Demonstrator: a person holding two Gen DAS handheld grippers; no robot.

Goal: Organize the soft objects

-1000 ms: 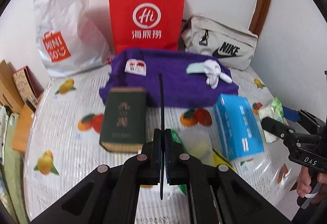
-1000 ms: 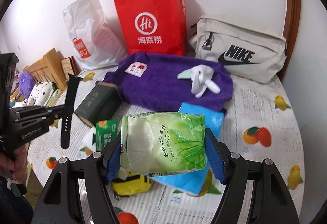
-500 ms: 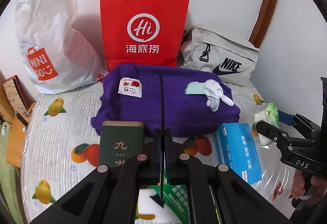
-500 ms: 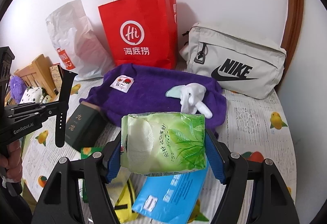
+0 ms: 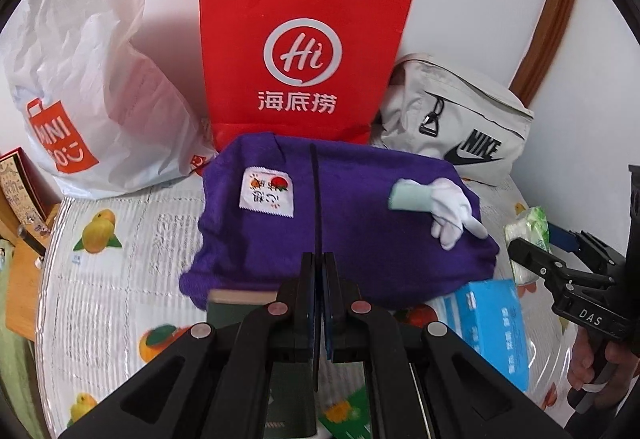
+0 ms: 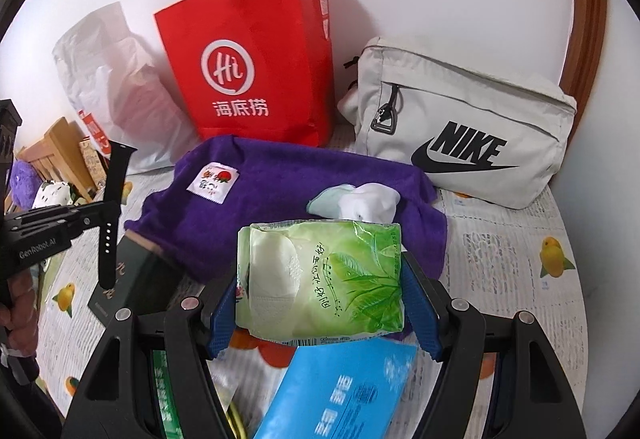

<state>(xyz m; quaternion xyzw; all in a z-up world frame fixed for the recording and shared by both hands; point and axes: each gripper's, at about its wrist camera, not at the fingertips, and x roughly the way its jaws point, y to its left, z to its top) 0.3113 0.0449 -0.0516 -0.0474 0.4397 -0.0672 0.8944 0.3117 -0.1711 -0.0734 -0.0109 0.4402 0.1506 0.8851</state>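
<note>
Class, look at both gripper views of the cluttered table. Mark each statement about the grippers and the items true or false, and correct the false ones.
1. The right gripper holds a green tissue pack. True.
2. The left gripper holds a sock. False: it is shut on a black watch strap.
3. The white socks lie on the purple towel. True.
4. The red paper bag lies flat. False: it stands upright.

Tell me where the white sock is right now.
The white sock lies on the purple towel, toward its right end, in front of the grey Nike bag; the right wrist view shows it just beyond the held tissue pack.
</note>
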